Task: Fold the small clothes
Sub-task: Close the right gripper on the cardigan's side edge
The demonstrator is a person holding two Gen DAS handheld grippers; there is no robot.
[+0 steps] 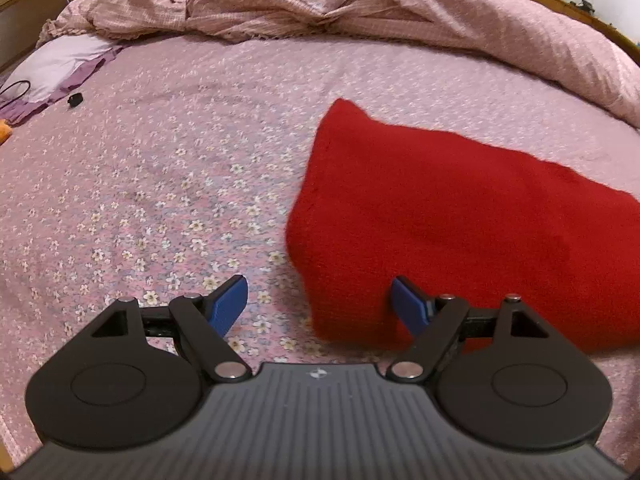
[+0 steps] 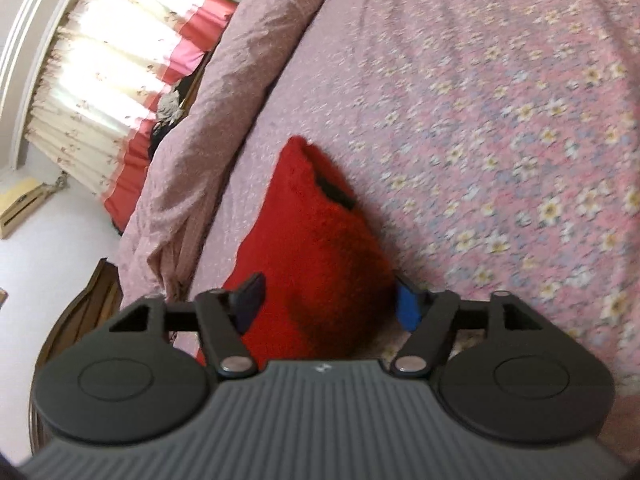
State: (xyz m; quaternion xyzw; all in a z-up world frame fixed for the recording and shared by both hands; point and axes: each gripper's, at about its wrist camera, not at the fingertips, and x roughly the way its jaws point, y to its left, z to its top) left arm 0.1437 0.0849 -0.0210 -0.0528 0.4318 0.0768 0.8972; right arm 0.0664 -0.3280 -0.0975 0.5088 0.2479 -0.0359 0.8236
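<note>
A wide bed (image 1: 168, 168), covered by a pink sheet printed with small flowers, fills both views, and a crumpled pink quilt (image 1: 320, 4) is heaped along the top of the left wrist frame. A fuzzy red knitted garment (image 1: 440, 220) is spread on the sheet at centre right of that frame, with one corner pointing upward; it appears already doubled into a compact shape, though further folds seem to be left. The left gripper (image 1: 318, 304) is seen released at lower centre, its right finger over the garment's near edge. The right gripper (image 2: 330, 300) is likewise spread wide, the garment lying between its fingers, ungrasped.
</note>
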